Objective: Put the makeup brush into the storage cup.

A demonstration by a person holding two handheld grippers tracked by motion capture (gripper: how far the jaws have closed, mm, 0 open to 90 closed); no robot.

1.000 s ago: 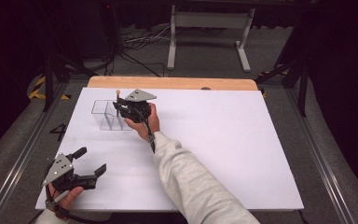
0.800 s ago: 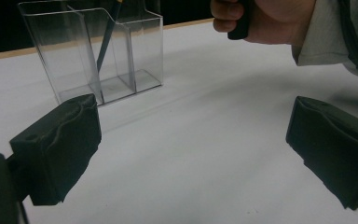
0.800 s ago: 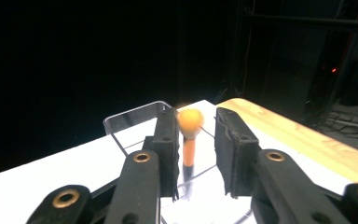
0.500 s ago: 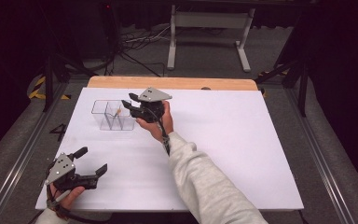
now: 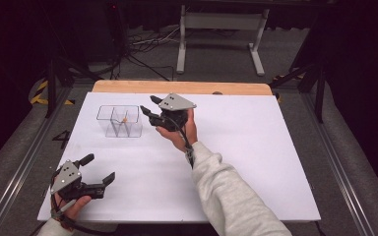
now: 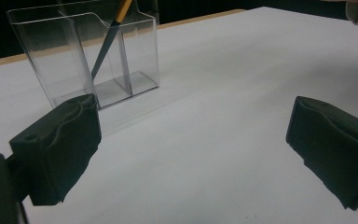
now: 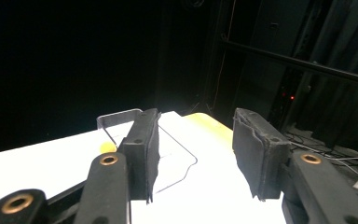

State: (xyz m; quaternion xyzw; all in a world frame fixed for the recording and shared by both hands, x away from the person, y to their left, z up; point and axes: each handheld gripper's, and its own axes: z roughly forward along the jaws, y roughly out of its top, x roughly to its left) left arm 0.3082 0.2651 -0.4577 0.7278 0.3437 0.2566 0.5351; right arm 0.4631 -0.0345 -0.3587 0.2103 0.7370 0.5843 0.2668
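The right gripper [image 5: 150,109] is being held open and empty just right of the clear holder [image 5: 119,120]; its pencil [image 6: 108,38] is leaning upright, upper left. The left gripper [image 5: 98,173] is being held wide open, empty, farther off.

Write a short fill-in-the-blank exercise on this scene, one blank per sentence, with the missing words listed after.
1. The clear organizer holds one ____ with an orange end.
2. The right tongs are raised beside the organizer with jaws ____.
3. The left tongs sit near the table's front-left corner, holding ____.
4. The white table has a ____ strip along its far edge.

Missing words: pencil; open; nothing; wooden
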